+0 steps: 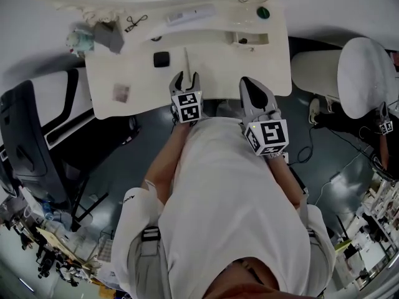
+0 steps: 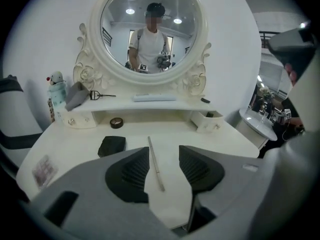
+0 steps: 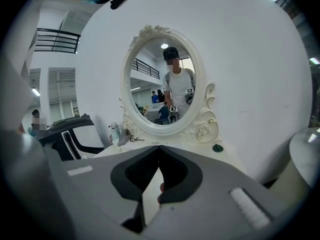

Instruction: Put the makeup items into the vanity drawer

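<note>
vanity table (image 1: 143, 83): glossy white top with a curved front edge and a raised back shelf; near edge cut off by the person's body in head view
mirror (image 2: 120, 39): oval glass in a white carved frame with rose scrolls; the person's reflection is partly mosaic-blurred
black chair (image 1: 25, 142): dark, padded, left of the table, only partly in frame
stool (image 1: 365, 76): white round seat, right of the table
shirt (image 1: 237, 198): plain white fabric
right gripper (image 3: 159, 149): grey plastic with black ribbed pads; tips pressed together, nothing clamped; held above the table's front edge
left gripper (image 2: 164, 156): same build; jaws spread, pads touch nothing; the pencil lies on the top between them
marker cubes (image 1: 187, 106): black-and-white square patterns, no words
drawer (image 2: 210, 120): small, white, pulled out at right under the shelf; dark thing inside, cannot tell what
grey pouch (image 2: 76, 95): soft, wedge-shaped, left on the shelf
bottle (image 2: 56, 91): pale, figure-shaped cap, label unreadable
compact (image 2: 111, 145): matte black rounded square, left of the pencil
sachet (image 2: 42, 168): flat, patterned, print too blurred
pencil (image 2: 154, 164): thin, pale, straight stick
eyelash curler (image 2: 100, 95): black wire loops, beside the pouch
tin (image 2: 116, 123): small dark round ring shape
green lid (image 3: 217, 148): tiny disc, right on the shelf
</note>
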